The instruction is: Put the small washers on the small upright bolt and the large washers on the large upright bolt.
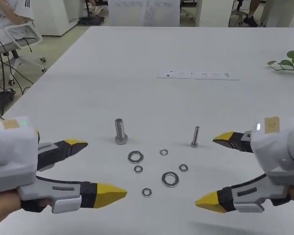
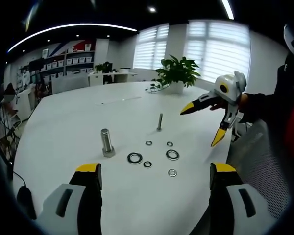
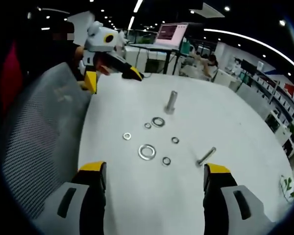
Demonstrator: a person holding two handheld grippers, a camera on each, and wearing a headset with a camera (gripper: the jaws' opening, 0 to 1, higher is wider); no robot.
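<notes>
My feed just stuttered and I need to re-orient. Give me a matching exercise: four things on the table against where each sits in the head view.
Things:
1 large bolt
2 small bolt
3 plant
4 power strip

Places:
A far right, at the edge of the table
B upright, left of the loose washers
C lying flat, beyond both bolts
D upright, right of the loose washers

Pairs: 1-B; 2-D; 3-A; 4-C

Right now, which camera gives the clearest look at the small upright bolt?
The head view: the small bolt stands sharp, upright and unobstructed. The left gripper view shows it smaller and farther off; the right gripper view shows it slanted by the camera's roll.
</notes>
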